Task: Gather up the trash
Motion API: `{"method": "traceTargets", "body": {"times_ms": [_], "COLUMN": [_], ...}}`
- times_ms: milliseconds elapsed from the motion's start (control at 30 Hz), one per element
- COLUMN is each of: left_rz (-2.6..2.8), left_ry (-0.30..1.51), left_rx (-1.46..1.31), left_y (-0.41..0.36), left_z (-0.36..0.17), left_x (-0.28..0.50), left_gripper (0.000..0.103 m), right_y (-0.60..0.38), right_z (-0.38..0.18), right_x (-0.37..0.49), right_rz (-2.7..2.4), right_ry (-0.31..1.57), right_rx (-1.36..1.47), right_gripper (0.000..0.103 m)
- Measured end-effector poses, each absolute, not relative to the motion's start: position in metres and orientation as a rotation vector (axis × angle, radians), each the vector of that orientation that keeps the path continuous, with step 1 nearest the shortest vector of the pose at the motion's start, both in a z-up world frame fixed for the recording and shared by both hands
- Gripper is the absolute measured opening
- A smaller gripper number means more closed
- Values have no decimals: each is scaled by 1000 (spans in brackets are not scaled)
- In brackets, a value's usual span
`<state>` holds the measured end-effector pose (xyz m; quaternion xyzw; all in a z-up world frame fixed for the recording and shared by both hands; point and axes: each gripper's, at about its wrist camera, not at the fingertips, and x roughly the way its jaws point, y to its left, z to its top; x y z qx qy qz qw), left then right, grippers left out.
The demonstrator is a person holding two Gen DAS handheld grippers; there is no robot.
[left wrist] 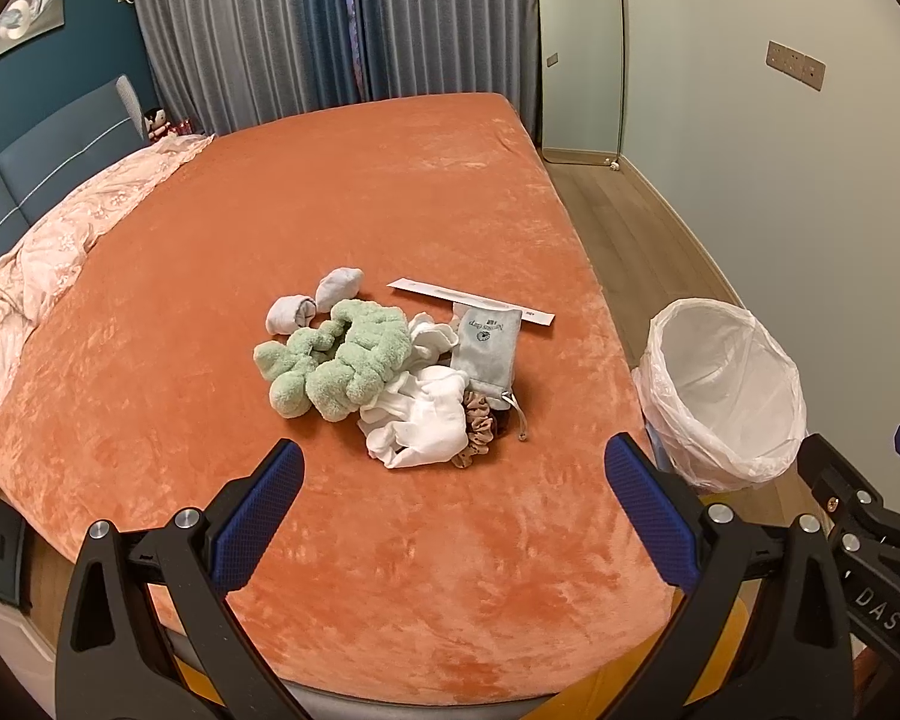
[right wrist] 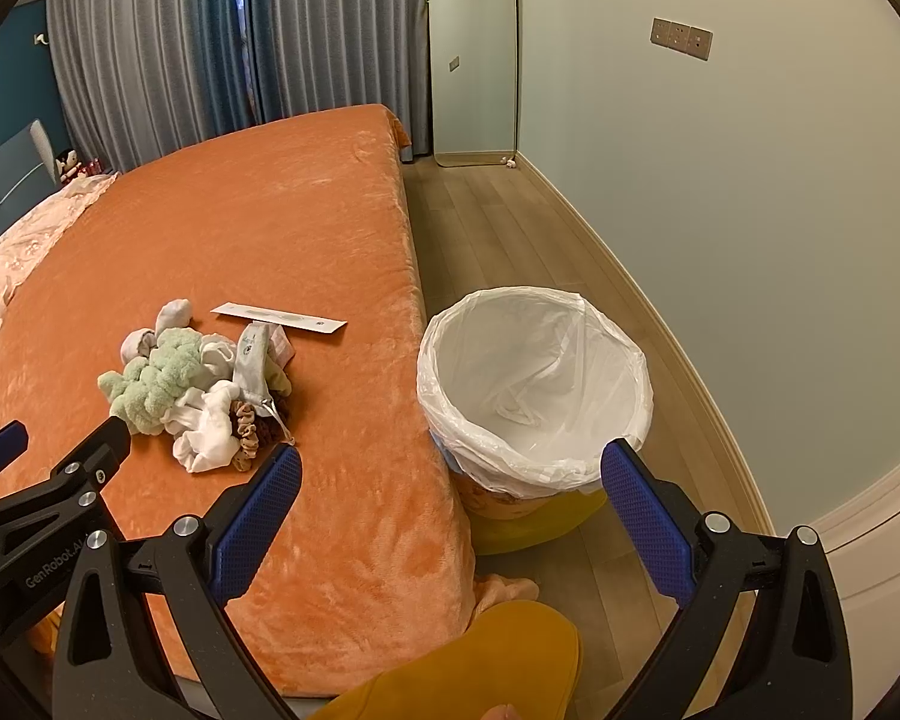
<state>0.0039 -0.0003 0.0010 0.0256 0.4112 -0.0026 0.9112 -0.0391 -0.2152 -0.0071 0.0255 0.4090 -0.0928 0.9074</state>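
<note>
My left gripper [left wrist: 453,510] hangs over the orange plush bed [left wrist: 390,192], its jaws wide and empty. Just ahead of them lies the heap: a fluffy green knitted toy [left wrist: 336,360], crumpled white cloth [left wrist: 420,420], a grey drawstring pouch [left wrist: 487,348] and a long white paper strip [left wrist: 471,301]. My right gripper [right wrist: 450,507] also has wide, empty jaws; the round bin with a white plastic liner [right wrist: 534,384] stands on the floor just beyond them, beside the bed.

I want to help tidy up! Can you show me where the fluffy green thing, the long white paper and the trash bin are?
fluffy green thing [left wrist: 354,360]: left wrist view, middle of its plush body.
long white paper [left wrist: 450,295]: left wrist view, its bare left half.
trash bin [right wrist: 624,354]: right wrist view, right rim of its white liner.
</note>
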Motion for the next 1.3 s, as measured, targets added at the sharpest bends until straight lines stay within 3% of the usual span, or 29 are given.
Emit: {"method": "traceTargets", "body": {"times_ms": [1300], "left_rz": [-32], "left_ry": [856], "left_rx": [29], "left_y": [-1], "left_z": [0], "left_x": [3], "left_gripper": [96], "right_y": [-218], "right_z": [-5], "right_x": [-39], "right_rz": [-194], "right_ry": [841], "right_rx": [57], "right_gripper": [96]}}
